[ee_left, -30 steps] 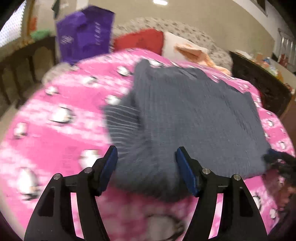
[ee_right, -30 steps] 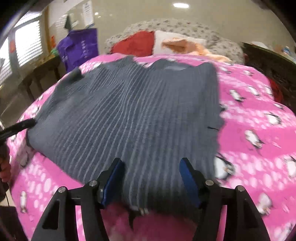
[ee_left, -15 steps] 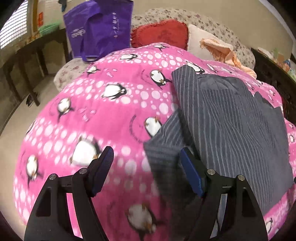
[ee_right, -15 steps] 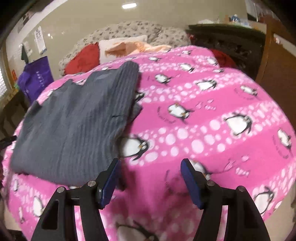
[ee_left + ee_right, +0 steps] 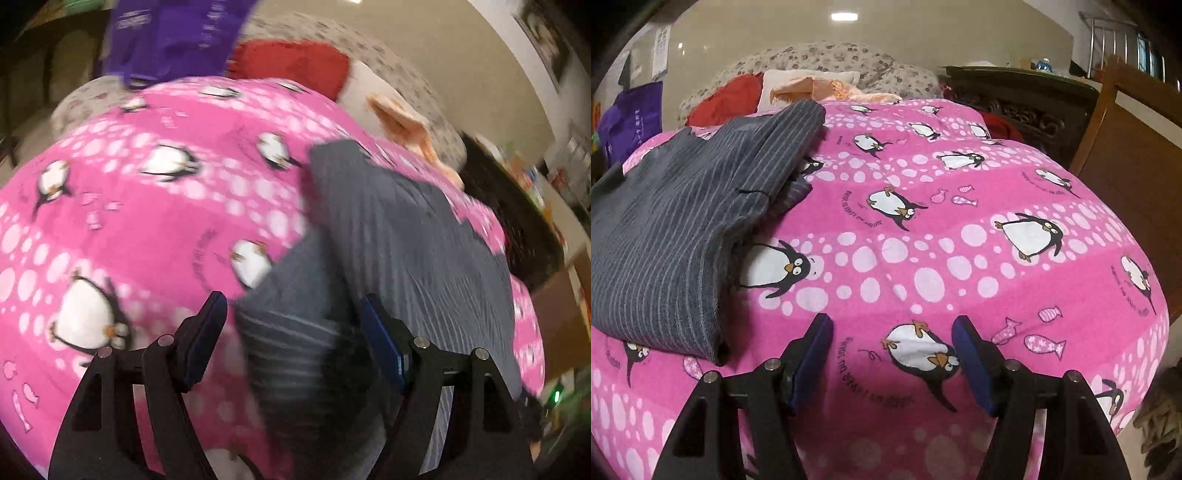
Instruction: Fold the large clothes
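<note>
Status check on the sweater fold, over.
Left gripper open over the near sleeve of the grey sweater. Right gripper open over the bare pink penguin blanket, holding nothing. Sweater partly folded. Nothing in the way.

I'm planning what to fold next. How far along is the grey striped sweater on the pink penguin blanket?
Done: the grey striped sweater lies flat on the penguin blanket, its side apparently tucked under in layers. In hand: nothing; the left gripper stands open over a corner of the sweater, and the right gripper is open above bare blanket. Left: probably folding it smaller.
</note>
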